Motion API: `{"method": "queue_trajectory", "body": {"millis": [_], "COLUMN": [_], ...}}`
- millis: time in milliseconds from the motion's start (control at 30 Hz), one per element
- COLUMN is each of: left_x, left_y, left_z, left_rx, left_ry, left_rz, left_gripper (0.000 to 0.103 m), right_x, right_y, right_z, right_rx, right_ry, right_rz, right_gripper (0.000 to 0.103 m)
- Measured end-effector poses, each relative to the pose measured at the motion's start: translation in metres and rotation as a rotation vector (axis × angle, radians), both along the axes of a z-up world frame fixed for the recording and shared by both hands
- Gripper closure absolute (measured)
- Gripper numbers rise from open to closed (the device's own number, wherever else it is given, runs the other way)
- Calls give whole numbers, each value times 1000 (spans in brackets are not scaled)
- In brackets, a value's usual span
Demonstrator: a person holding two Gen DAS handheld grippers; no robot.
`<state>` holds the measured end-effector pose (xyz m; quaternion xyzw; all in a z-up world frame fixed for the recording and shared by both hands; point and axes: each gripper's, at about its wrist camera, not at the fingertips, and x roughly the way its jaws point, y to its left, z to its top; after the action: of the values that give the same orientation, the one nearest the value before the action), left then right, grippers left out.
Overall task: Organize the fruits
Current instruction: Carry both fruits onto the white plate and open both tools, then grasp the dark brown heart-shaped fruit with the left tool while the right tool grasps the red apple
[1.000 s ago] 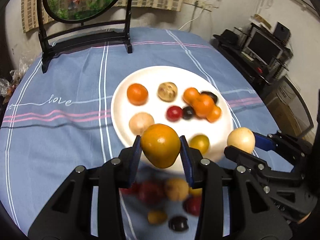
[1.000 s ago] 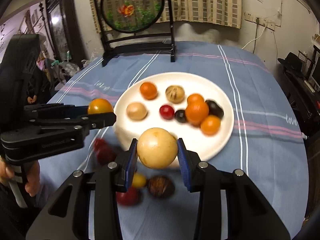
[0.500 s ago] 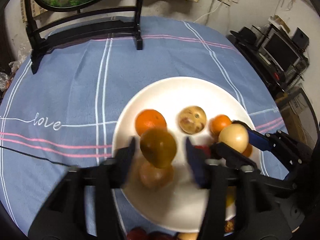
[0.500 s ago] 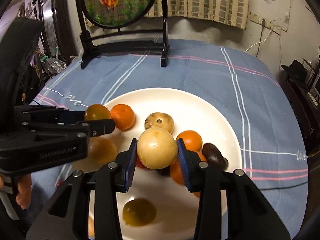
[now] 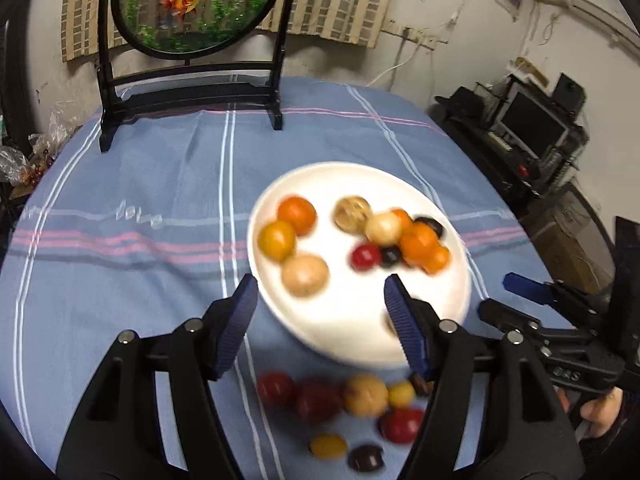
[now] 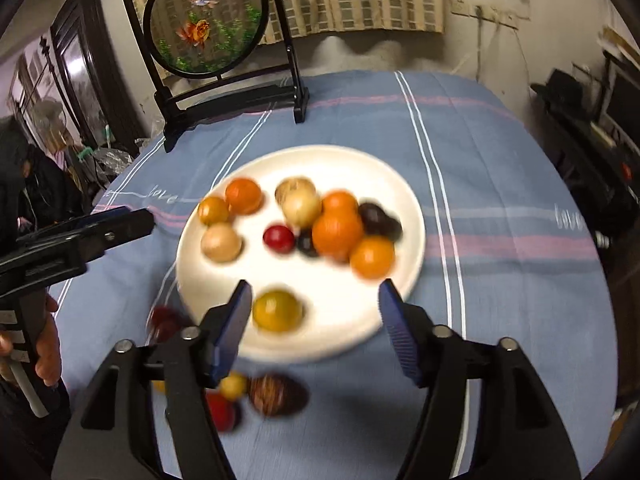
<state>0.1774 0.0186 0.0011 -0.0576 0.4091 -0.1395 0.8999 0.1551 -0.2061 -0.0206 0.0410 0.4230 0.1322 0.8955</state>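
Both the left gripper (image 5: pixel 320 300) and right gripper (image 6: pixel 314 306) now hang spread and empty, their yellow-orange fruit (image 5: pixel 277 240) and pale tan fruit (image 6: pixel 301 207) released onto the round white plate (image 6: pixel 404 196), leaving loose fruits (image 5: pixel 362 394) beside its near edge.

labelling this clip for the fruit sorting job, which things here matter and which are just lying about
Part of the job:
- white plate with the fruit already on it
- loose fruit on the cloth in front of the plate
- left gripper and right gripper, both with jaws open and empty

Just lying about:
- goldfish screen on its black stand
- blue striped tablecloth
- monitor and clutter beside the table
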Motion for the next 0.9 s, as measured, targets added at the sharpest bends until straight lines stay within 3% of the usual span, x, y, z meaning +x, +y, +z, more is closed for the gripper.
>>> {"method": "queue_trajectory", "body": {"millis": [133,267,467,700,900], "left_x": [-41,-69,-91,-115,-124], "left_y": [-3,-8,9,47,75], "left_z": [-6,-17,-34,-50,-55], "left_rx": [-16,23,-2,-7,-37], "left_ry": [-25,-46,-9,2,6], "left_rz": [-2,14,48,124,161], "left_gripper": [36,35,35,35,35], "right_x": [-29,-44,-58,-82,-72], "right_y": [4,12,23,67,81], "right_z": [-6,-5,-9,-38,-45], "right_rx": [5,-36,-47,-13,-10], "right_ry": [5,-6,-4,63,44], "right_rz": [12,29,52,195,168], "right_gripper": [35,35,35,35,35]}}
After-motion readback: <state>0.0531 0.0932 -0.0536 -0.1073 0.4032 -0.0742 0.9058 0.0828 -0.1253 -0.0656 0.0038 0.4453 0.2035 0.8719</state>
